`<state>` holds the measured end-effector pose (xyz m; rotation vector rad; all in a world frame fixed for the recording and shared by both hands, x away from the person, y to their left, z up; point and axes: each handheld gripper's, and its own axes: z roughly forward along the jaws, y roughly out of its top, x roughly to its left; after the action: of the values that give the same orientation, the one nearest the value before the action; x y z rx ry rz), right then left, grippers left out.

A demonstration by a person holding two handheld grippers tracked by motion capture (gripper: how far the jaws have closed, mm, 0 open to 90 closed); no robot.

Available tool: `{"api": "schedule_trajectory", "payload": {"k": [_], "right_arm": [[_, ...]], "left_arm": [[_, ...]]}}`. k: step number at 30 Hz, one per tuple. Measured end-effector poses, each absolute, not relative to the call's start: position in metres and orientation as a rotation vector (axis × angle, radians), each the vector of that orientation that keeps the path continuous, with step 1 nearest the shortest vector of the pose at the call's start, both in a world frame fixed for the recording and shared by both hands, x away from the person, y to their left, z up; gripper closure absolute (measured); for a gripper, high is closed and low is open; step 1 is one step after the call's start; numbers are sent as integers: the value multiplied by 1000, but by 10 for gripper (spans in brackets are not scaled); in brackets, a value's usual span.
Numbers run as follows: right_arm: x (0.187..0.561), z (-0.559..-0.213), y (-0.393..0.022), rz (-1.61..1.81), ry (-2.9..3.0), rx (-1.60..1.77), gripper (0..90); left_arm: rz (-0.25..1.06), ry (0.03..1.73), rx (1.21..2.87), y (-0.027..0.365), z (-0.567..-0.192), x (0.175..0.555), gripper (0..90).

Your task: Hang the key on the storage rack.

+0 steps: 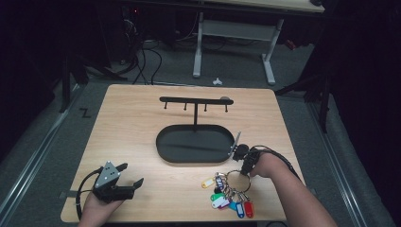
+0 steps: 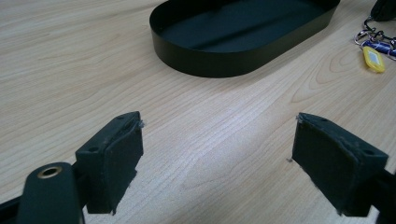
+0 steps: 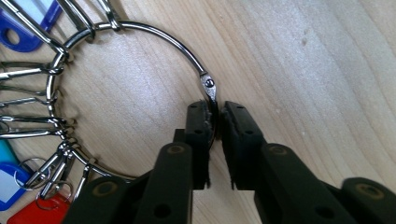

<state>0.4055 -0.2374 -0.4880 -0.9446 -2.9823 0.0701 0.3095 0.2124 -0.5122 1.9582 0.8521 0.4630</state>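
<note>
Wooden bench point(image 1: 137, 127) carries a black oval tray point(image 1: 196, 144) at its centre. A post rises from the tray's 12 o'clock edge to a black hook bar point(image 1: 195, 100) with four short pegs hanging beneath.

Left gripper point(image 1: 127, 176) sits at roughly 7 o'clock from the tray, near the bench's front edge, held in the person's left hand point(image 1: 97, 205), grey three-cornered plate uppermost. In the left gripper view its jaws stand wide apart with bare wood between them; nothing is held. The tray wall point(image 2: 210, 60) lies ahead of it at 12 o'clock, and a yellow tag point(image 2: 373, 58) at about 2 o'clock.

Right gripper point(image 1: 247, 171) is at about 4 o'clock from the tray, just off its end, pointing toward the person. In the right gripper view point(image 3: 215, 140) its jaws are clenched on the wire of a large metal key ring point(image 3: 154, 35), just below the ring's hinge clasp point(image 3: 209, 87). The ring lies flat on the bench.

Smaller rings and clips hang off the ring's 9 o'clock side, carrying coloured key tags point(image 1: 231, 201): yellow, green, white, blue and red visible in the high view, fanned out toward the front edge.
</note>
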Motion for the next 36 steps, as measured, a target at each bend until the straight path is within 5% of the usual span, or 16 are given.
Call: {"api": "schedule_trajectory", "payload": {"k": [11,36], "right_arm": [[406,-486,-241,43,-2947,-985,869],[368,-370,-246,-133,-3027,-1045,874]], "left_arm": [[461,856,1967,212,-513,307,172],[452,841,1978,210,-514,307,173]]}}
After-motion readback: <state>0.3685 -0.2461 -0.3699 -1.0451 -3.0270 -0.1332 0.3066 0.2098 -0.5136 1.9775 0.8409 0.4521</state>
